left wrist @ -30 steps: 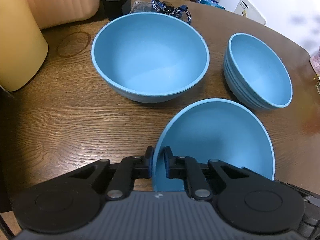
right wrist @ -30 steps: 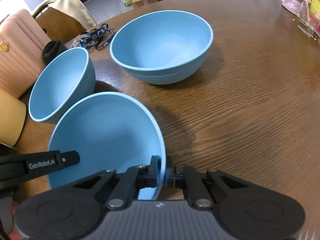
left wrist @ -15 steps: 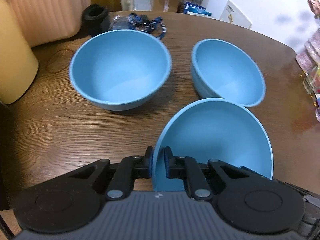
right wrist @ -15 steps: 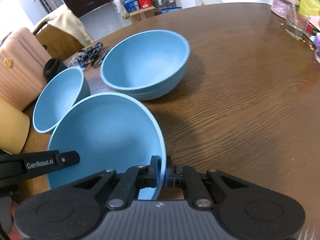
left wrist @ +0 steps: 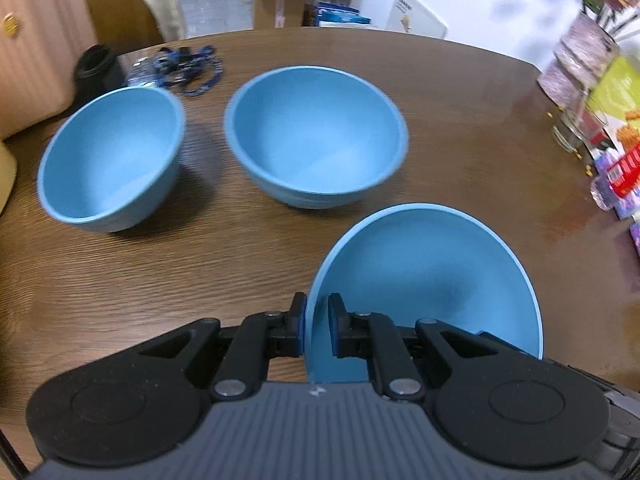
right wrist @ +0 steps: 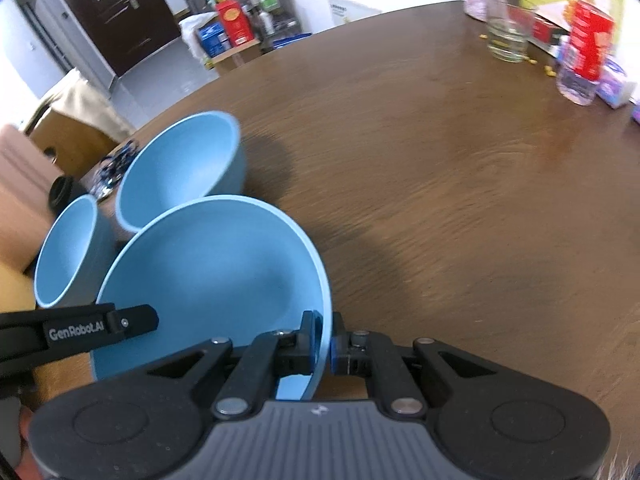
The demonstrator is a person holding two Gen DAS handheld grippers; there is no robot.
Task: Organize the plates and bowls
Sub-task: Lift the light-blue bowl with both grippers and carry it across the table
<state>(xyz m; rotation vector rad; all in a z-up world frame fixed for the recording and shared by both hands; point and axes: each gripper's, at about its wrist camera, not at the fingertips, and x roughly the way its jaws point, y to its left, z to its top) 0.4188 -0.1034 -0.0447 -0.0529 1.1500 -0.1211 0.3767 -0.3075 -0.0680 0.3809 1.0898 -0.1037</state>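
Observation:
Both grippers hold one blue bowl [left wrist: 432,276] by opposite sides of its rim, above the brown wooden table [left wrist: 120,276]. My left gripper [left wrist: 317,330] is shut on its left rim. My right gripper [right wrist: 323,343] is shut on its right rim; the bowl [right wrist: 212,280] fills that view's lower left. The left gripper's finger [right wrist: 100,326] shows there too. Two more blue bowls stand on the table: a larger one [left wrist: 316,136] in the middle and a smaller one [left wrist: 108,160] to its left. They also show in the right wrist view, the larger one [right wrist: 180,168] and the smaller one [right wrist: 66,252].
A black cup [left wrist: 96,66] and a blue lanyard [left wrist: 188,70] lie at the table's far left. A pink suitcase [left wrist: 36,40] stands beyond. A glass [right wrist: 506,36], a bottle [right wrist: 582,64] and boxes [left wrist: 616,92] crowd the table's right edge.
Both grippers have carried the held bowl back and to the right. The two standing bowls now look smaller and lie further left. The right-edge clutter has come into view.

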